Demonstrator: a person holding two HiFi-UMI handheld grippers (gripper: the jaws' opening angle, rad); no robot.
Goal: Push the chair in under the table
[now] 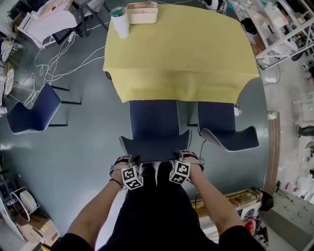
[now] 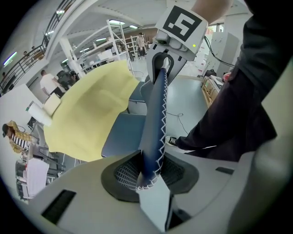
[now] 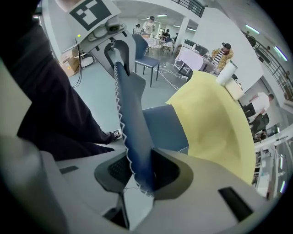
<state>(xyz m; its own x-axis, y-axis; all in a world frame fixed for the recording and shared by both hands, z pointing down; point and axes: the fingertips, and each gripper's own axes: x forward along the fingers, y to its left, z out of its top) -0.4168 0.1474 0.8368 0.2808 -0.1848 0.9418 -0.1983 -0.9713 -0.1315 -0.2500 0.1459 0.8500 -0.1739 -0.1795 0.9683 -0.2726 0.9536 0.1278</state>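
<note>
A dark blue chair (image 1: pixel 152 122) with white zigzag stitching stands in front of a table under a yellow cloth (image 1: pixel 181 54), its seat partly under the cloth's edge. My left gripper (image 1: pixel 125 160) is shut on the left end of the backrest's top edge (image 1: pixel 154 148), and my right gripper (image 1: pixel 185 157) on the right end. In the left gripper view the backrest (image 2: pixel 155 114) runs up from between the pads of the left gripper (image 2: pixel 149 176). In the right gripper view the backrest (image 3: pixel 132 119) is pinched the same way in the right gripper (image 3: pixel 139 176).
A second blue chair (image 1: pixel 223 130) stands just right of mine, partly under the table. Another chair (image 1: pixel 32 112) stands off to the left. A cup (image 1: pixel 119 22) and a beige container (image 1: pixel 142 12) sit at the table's far edge. Cables (image 1: pixel 59 59) trail over the floor; boxes (image 1: pixel 240 201) lie near right.
</note>
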